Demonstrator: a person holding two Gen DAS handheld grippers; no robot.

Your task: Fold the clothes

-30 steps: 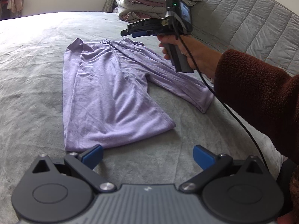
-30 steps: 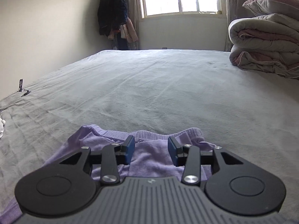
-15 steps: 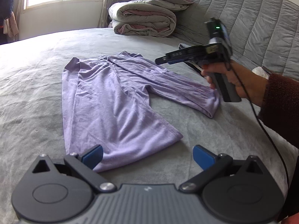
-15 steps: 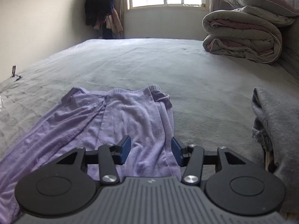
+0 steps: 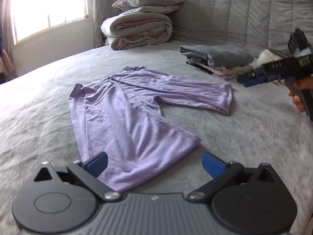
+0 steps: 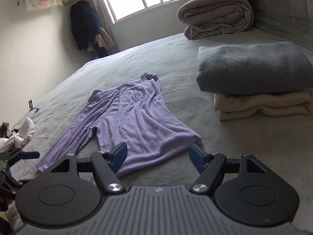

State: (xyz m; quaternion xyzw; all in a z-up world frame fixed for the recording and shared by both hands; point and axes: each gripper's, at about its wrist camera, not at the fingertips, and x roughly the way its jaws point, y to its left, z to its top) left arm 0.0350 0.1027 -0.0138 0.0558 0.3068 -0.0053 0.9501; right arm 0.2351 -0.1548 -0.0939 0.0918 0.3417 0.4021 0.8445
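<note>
Lilac trousers (image 5: 125, 117) lie flat on the grey bed, waistband far away and the two legs spread in a V toward me. My left gripper (image 5: 154, 164) is open and hovers at the hem of the near leg, with nothing between its fingers. In the right wrist view the trousers (image 6: 137, 121) run away from the camera, and my right gripper (image 6: 158, 155) is open just above the hem of the other leg. A hand holds the right gripper (image 5: 252, 80) at the right edge of the left wrist view. The left gripper (image 6: 29, 154) shows at the far left.
A folded stack with a grey garment on top (image 6: 252, 68) sits on the bed right of the trousers. A rolled duvet with pillows (image 5: 137, 31) lies against the padded headboard (image 5: 244, 15). Loose white clothes (image 6: 17, 135) lie at the left.
The right gripper drew back from the waistband to the far leg's hem and opened wider. The left gripper shifted forward over the near leg's hem, still open.
</note>
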